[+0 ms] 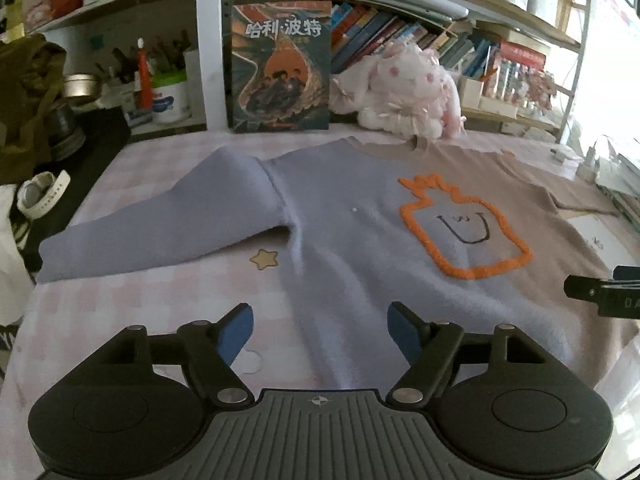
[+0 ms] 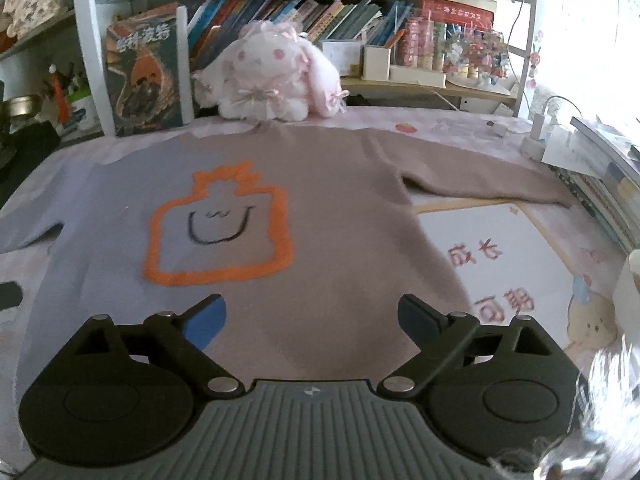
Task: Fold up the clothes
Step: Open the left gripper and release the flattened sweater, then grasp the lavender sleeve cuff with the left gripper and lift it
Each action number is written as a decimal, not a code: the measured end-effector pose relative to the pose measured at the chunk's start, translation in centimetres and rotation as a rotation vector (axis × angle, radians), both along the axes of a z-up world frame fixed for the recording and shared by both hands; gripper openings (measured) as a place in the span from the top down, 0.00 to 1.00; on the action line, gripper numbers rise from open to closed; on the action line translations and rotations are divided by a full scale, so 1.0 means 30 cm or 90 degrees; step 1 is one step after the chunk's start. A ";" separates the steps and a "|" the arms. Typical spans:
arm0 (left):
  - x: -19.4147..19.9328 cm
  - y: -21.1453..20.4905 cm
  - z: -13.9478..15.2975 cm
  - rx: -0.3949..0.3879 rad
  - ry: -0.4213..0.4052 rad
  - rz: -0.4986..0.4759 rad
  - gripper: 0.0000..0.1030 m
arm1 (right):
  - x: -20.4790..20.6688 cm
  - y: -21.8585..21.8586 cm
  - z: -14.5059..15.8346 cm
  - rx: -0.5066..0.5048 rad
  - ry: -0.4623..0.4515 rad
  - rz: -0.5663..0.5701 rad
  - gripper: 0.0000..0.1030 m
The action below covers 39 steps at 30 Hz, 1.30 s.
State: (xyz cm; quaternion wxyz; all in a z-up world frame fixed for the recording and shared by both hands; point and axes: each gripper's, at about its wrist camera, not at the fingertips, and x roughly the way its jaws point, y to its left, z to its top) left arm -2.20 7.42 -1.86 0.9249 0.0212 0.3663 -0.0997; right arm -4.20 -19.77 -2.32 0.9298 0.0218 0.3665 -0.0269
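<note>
A two-tone sweater (image 1: 344,240) (image 2: 328,220) lies flat, front up, on the pink checked bed cover, lilac on its left half and beige on its right, with an orange outlined smiling figure (image 1: 464,224) (image 2: 220,228) on the chest. Its lilac sleeve (image 1: 160,224) stretches out to the left; the beige sleeve (image 2: 480,178) stretches out to the right. My left gripper (image 1: 320,334) hovers open over the lower lilac hem with nothing between its blue-padded fingers. Over the lower beige hem, my right gripper (image 2: 312,320) is open and holds nothing; its black body (image 1: 604,294) shows at the right edge of the left wrist view.
A pink plush rabbit (image 1: 404,92) (image 2: 272,76) and an upright book (image 1: 280,68) (image 2: 144,72) stand behind the collar against a shelf of books (image 2: 304,12). A white card with red characters (image 2: 500,260) lies under the right sleeve. A charger (image 2: 536,136) and stacked books (image 2: 608,184) line the right edge.
</note>
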 end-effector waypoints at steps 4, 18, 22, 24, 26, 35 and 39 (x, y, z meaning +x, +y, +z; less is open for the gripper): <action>0.017 0.058 -0.006 -0.003 0.001 -0.010 0.26 | -0.017 0.085 -0.004 -0.012 0.003 0.002 0.09; 0.105 0.370 -0.031 -0.034 -0.015 0.142 0.26 | -0.014 0.264 0.020 -0.065 0.003 0.049 0.07; 0.139 0.491 -0.043 -0.059 -0.035 0.221 0.28 | -0.012 0.284 0.023 -0.081 0.009 0.064 0.07; 0.158 0.551 -0.053 -0.078 -0.038 0.266 0.34 | -0.011 0.295 0.024 -0.089 0.012 0.071 0.07; 0.181 0.607 -0.067 -0.097 -0.037 0.309 0.43 | -0.011 0.297 0.024 -0.095 0.015 0.076 0.07; 0.282 0.736 -0.129 -0.124 -0.029 0.416 0.43 | -0.015 0.290 0.026 -0.118 0.020 0.075 0.07; 0.307 0.762 -0.142 -0.171 -0.036 0.442 0.53 | -0.018 0.276 0.027 -0.123 0.021 0.064 0.07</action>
